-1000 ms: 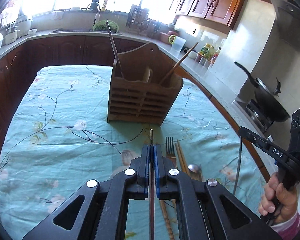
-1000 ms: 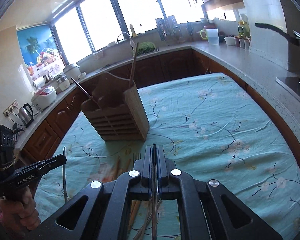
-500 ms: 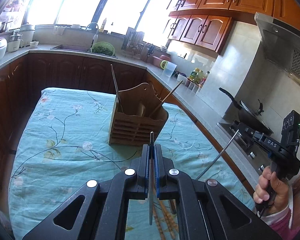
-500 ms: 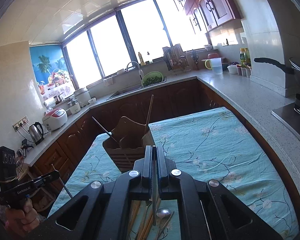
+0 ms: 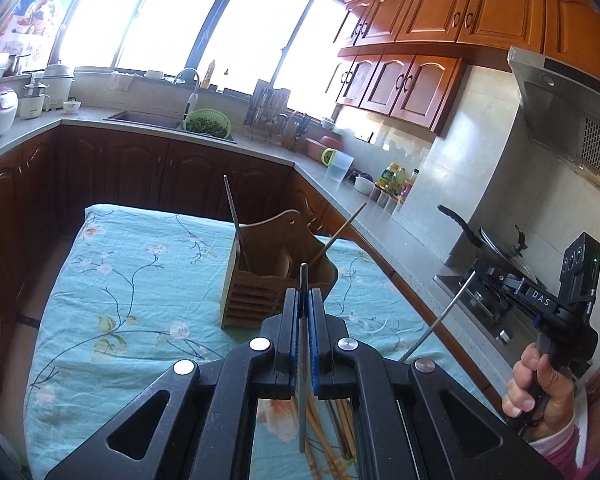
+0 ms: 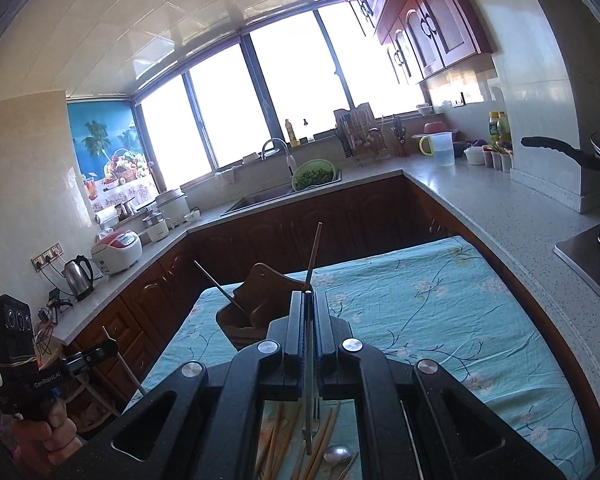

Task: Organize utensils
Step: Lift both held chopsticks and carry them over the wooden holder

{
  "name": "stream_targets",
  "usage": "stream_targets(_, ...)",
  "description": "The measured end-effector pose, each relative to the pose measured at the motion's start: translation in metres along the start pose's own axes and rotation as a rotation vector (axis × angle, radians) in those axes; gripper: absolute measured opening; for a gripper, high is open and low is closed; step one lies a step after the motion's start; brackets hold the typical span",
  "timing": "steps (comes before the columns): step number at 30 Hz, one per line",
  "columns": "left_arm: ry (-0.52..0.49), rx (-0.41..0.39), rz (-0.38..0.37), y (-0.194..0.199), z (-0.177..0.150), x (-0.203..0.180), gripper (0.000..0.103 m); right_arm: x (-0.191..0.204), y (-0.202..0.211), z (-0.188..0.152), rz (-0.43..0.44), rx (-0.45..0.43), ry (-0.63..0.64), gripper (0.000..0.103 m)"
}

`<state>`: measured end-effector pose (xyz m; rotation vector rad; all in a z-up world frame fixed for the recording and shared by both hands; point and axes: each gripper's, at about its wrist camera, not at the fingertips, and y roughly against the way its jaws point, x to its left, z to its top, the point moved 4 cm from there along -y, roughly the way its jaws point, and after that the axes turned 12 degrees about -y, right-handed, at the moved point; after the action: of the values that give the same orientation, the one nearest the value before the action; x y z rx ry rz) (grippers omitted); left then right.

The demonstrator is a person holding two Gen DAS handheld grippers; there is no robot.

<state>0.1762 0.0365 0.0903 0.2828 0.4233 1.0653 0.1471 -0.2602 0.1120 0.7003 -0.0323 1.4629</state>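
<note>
left gripper point(image 5: 304, 304) had its jaws pinched on a thin metal utensil point(image 5: 302, 360), raised above the floral tablecloth point(image 5: 132, 288). right gripper point(image 6: 309, 312) was clamped on another slim metal utensil point(image 6: 309, 380). ahead stood the wooden utensil holder point(image 5: 260, 280), two chopsticks leaning inside. below, loose chopsticks point(image 6: 324, 436) and a spoon point(image 6: 337, 454) lay on the cloth.

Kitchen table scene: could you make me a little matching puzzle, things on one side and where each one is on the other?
Things:
1. wooden utensil holder
2. spoon
3. green colander
4. kettle

Places:
A. by the sink
B. lying flat on the tablecloth
C. standing upright on the tablecloth
D. on the counter near the wall sockets

Pairs: 1-C, 2-B, 3-A, 4-D
</note>
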Motion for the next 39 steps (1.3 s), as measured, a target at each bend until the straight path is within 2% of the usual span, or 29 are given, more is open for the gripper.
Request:
stream_targets(4, 0.001, -0.054, 0.022, -0.003, 0.019, 0.009, 0.002, 0.007, -0.009, 0.013, 0.023, -0.02, -0.004, 0.004)
stream_targets(13, -0.025, -0.202, 0.096, -0.025, 0.079, 0.024, 0.002, 0.034, -0.044, 0.075, 0.076, -0.14, -0.017, 0.004)
stream_targets(17, 0.011, -0.247, 0.145, -0.047, 0.088, 0.037, 0.002, 0.039, -0.072, 0.09, 0.063, -0.16, -0.02, 0.004)
stream_targets(20, 0.039, -0.263, 0.196, -0.073, 0.082, 0.046, 0.002, 0.039, -0.096, 0.088, 0.041, -0.152, -0.016, 0.004)
stream_targets(28, 0.099, -0.231, 0.253, -0.14, 0.044, 0.044, 0.002, 0.022, -0.139, 0.054, -0.003, -0.127, -0.02, 0.004)
stream_targets(34, 0.094, -0.168, 0.243, -0.183, 0.025, 0.039, 0.003, 0.01, -0.163, 0.034, -0.02, -0.077, -0.028, 0.004)
stream_targets(39, 0.079, -0.109, 0.229, -0.199, 0.02, 0.039, 0.004, 0.006, -0.176, 0.022, -0.039, -0.039, -0.03, 0.004)
